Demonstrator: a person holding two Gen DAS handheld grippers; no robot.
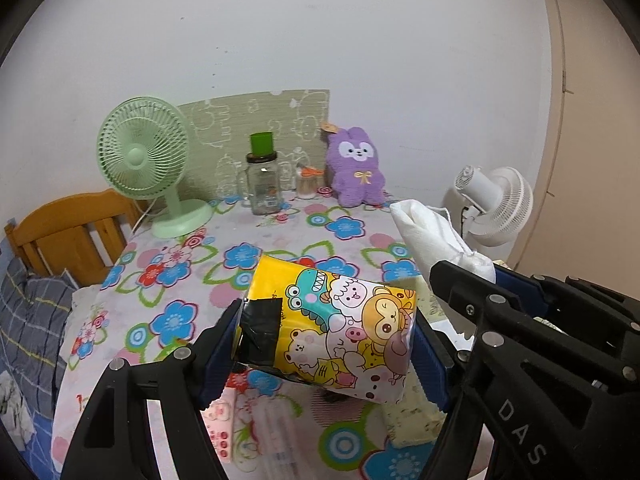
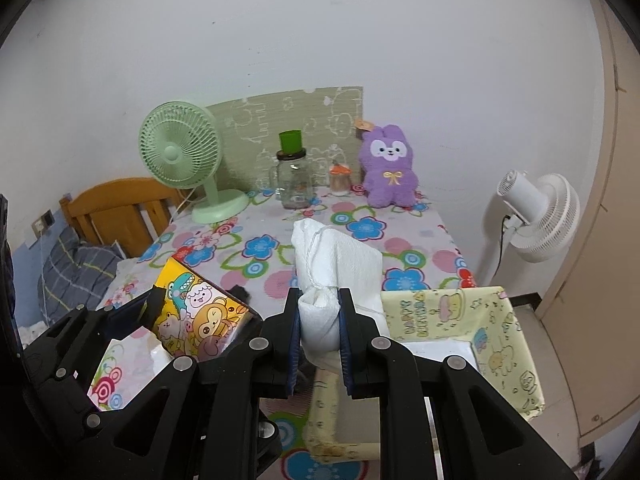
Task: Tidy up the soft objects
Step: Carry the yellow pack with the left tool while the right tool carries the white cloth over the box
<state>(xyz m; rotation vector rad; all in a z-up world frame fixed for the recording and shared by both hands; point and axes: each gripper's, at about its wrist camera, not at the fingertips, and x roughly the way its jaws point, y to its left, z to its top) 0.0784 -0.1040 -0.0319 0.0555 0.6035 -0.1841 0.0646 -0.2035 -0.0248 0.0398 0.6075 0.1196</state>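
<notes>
Left claw [image 1: 326, 344] stands wide, clamped across a yellow cartoon tissue pack [image 1: 332, 330], lifted off the table [image 1: 240, 248]. Right claw [image 2: 320, 344] is pinched tight on a white cloth bag [image 2: 332, 276], poised beside the yellow box [image 2: 496, 340], evidently its destination.

A plain white wall [image 2: 320, 40] is filling the background. A flowered tablecloth [image 2: 400, 248] is covering the table, a wooden headboard [image 2: 116, 204] is showing at nine o'clock, and a white standing fan [image 2: 536, 216] is facing away at three o'clock.
</notes>
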